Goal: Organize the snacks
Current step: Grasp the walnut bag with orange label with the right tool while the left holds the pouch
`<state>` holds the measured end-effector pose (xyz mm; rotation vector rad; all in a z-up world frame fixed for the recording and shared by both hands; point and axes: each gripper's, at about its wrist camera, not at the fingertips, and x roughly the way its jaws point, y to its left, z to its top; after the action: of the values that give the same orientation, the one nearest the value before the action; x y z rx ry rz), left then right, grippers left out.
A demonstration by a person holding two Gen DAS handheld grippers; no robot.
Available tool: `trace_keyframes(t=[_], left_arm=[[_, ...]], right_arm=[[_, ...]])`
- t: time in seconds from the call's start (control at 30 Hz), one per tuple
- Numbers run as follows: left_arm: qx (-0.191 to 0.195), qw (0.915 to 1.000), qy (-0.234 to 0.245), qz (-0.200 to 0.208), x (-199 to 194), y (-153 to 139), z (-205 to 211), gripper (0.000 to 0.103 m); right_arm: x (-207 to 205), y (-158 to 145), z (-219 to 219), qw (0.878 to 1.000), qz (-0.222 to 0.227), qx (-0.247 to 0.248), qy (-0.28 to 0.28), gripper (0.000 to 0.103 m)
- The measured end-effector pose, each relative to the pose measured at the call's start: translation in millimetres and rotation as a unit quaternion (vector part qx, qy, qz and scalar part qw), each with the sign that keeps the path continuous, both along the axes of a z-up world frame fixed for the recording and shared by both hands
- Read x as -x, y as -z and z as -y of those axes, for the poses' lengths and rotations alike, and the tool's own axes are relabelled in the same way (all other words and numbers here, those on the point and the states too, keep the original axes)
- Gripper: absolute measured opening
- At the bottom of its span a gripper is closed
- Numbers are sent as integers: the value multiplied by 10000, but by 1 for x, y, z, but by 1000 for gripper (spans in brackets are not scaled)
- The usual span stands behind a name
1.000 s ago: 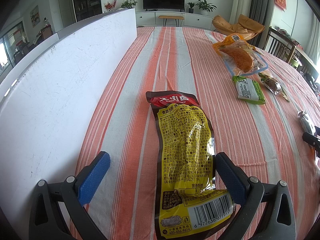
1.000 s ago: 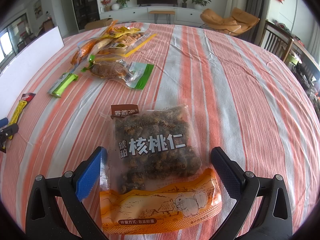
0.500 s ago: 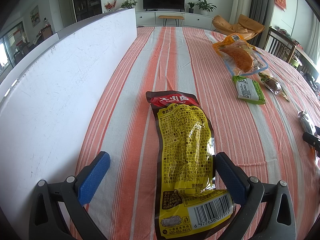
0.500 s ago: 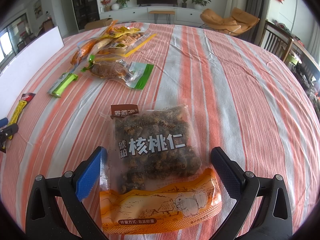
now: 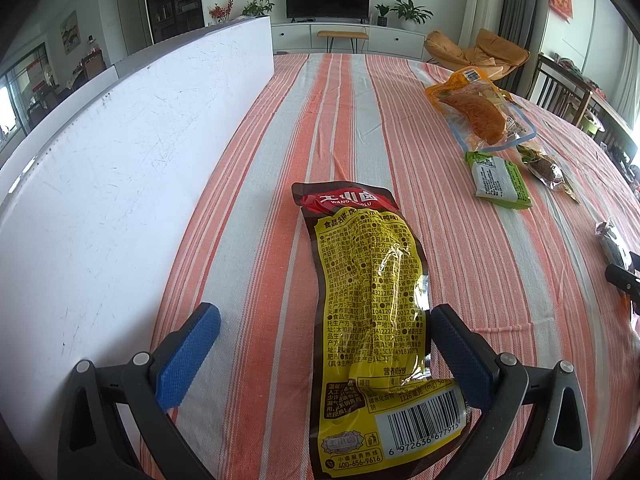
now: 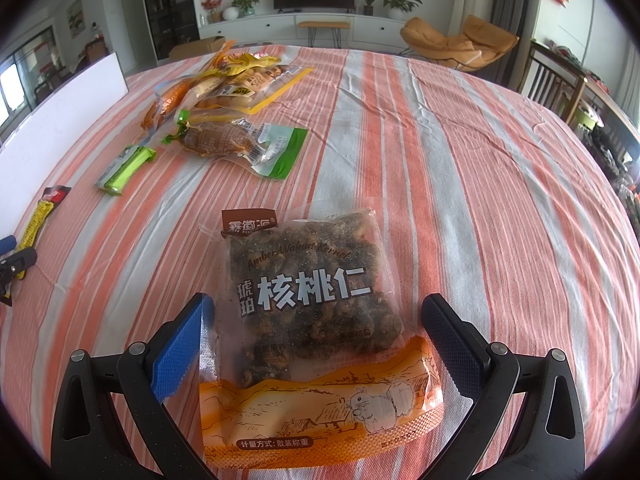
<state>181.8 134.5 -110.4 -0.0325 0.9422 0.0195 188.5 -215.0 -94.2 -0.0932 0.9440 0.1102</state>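
A long yellow and brown snack pouch point(image 5: 372, 304) lies on the striped tablecloth, its near end between the spread blue pads of my left gripper point(image 5: 326, 340), which stands open; the right pad touches the pouch's edge. In the right wrist view a clear walnut kernel bag point(image 6: 312, 308) with an orange bottom lies flat between the fingers of my right gripper point(image 6: 312, 332), also open. The same yellow pouch point(image 6: 40, 216) shows at the far left there, beside the left gripper's tip point(image 6: 16, 260).
A tall white board point(image 5: 120, 184) stands along the table's left side. Further snacks lie beyond: an orange packet point(image 5: 476, 112), a green bar point(image 5: 496, 180), a meat pack with green edge point(image 6: 240, 144) and a yellow heap point(image 6: 240, 76). Chairs stand at the right.
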Motion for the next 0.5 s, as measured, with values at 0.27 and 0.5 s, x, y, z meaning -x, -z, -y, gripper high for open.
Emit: trace_keyframes(t=[0.27, 0.5], left_arm=[[-17, 10000, 0, 0, 0, 0, 0, 103], [-46, 9998, -123, -178, 3, -1, 3, 103]], right_arm=[[0, 0, 0, 10000, -1, 1, 0, 103], [-3, 0, 0, 10000, -41, 5, -22, 103]])
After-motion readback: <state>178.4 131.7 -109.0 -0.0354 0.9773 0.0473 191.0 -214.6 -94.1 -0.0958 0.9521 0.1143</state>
